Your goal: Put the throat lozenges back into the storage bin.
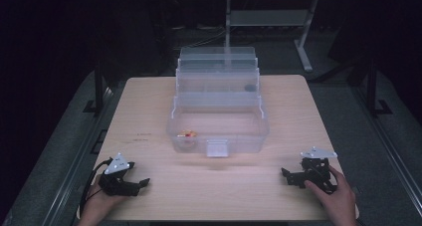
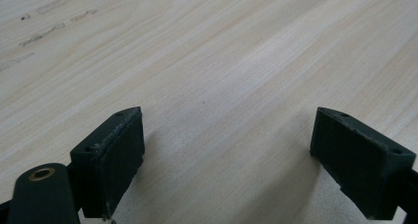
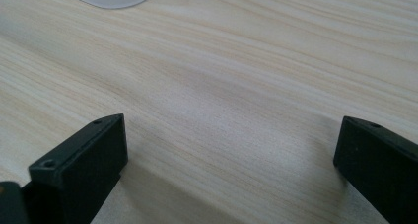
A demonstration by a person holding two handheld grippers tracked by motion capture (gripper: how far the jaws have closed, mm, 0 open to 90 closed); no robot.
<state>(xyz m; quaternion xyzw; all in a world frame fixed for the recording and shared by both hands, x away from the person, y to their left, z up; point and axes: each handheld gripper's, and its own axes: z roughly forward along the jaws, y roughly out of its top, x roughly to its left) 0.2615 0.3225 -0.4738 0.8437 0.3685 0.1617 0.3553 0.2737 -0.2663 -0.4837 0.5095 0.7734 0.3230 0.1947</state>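
Lab-like workroom: bare wooden table (image 1: 149, 111), metal frame legs (image 1: 303, 42) behind (surroundings dark), grey floor.

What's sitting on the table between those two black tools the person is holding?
Nothing: in the high view, bare wooden table stretches between the left tool and right tool. The clear box sits farther back.

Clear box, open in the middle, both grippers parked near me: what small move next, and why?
Probably move the left gripper forward toward the small red-and-yellow item in the clear box: both grippers rest open and empty on the table, and the left one is nearer it.
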